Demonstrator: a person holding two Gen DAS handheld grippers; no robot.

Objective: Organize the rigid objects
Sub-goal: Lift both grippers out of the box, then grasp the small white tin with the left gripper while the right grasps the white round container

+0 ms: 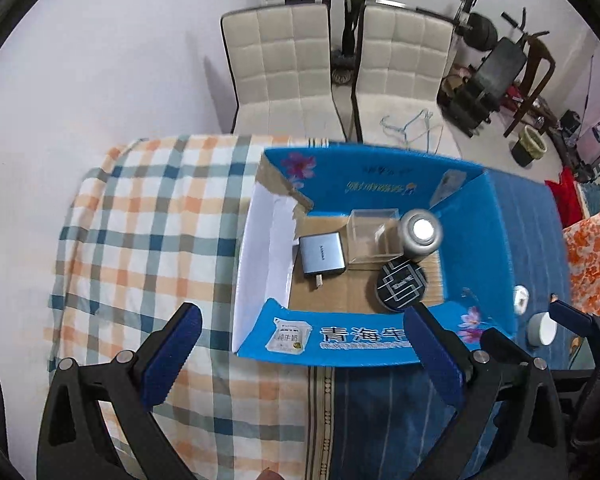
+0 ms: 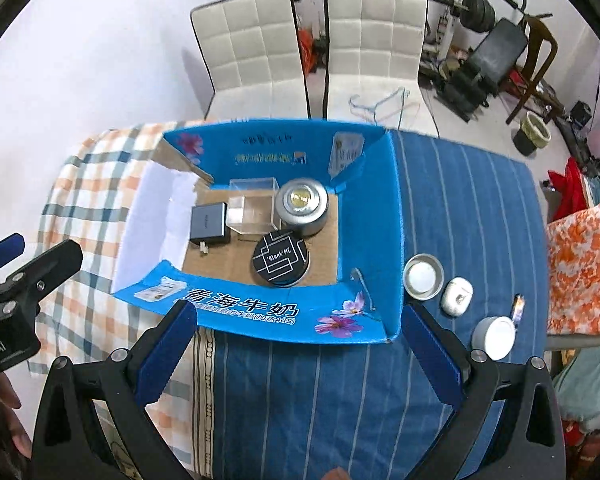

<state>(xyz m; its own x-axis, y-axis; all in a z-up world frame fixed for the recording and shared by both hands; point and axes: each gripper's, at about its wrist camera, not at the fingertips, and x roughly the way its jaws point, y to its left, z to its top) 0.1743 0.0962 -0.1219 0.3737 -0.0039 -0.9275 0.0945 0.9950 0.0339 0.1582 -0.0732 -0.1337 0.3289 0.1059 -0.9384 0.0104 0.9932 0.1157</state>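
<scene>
A blue cardboard box [image 1: 364, 344] [image 2: 260, 316] stands open on the table. Inside lie a grey charger [image 1: 323, 254] [image 2: 209, 224], a clear plastic cube [image 1: 374, 238] [image 2: 254, 208], a silver round tin [image 1: 420, 236] [image 2: 302, 208] and a black round tin [image 1: 402, 285] [image 2: 281, 259]. On the blue cloth right of the box sit a shallow metal dish [image 2: 423, 276], a white earbud case [image 2: 456, 296], a grey-white round piece [image 2: 494, 336] and a small shiny item [image 2: 518, 306]. My left gripper [image 1: 300, 360] and my right gripper [image 2: 296, 360] are both open and empty, held above the box's near side.
The table has a plaid cloth [image 1: 148, 240] on the left and a blue striped cloth [image 2: 460, 200] on the right. Two white chairs [image 2: 312, 48] stand behind it. Gym gear [image 2: 496, 60] and an orange floral cloth [image 2: 584, 264] are at the right.
</scene>
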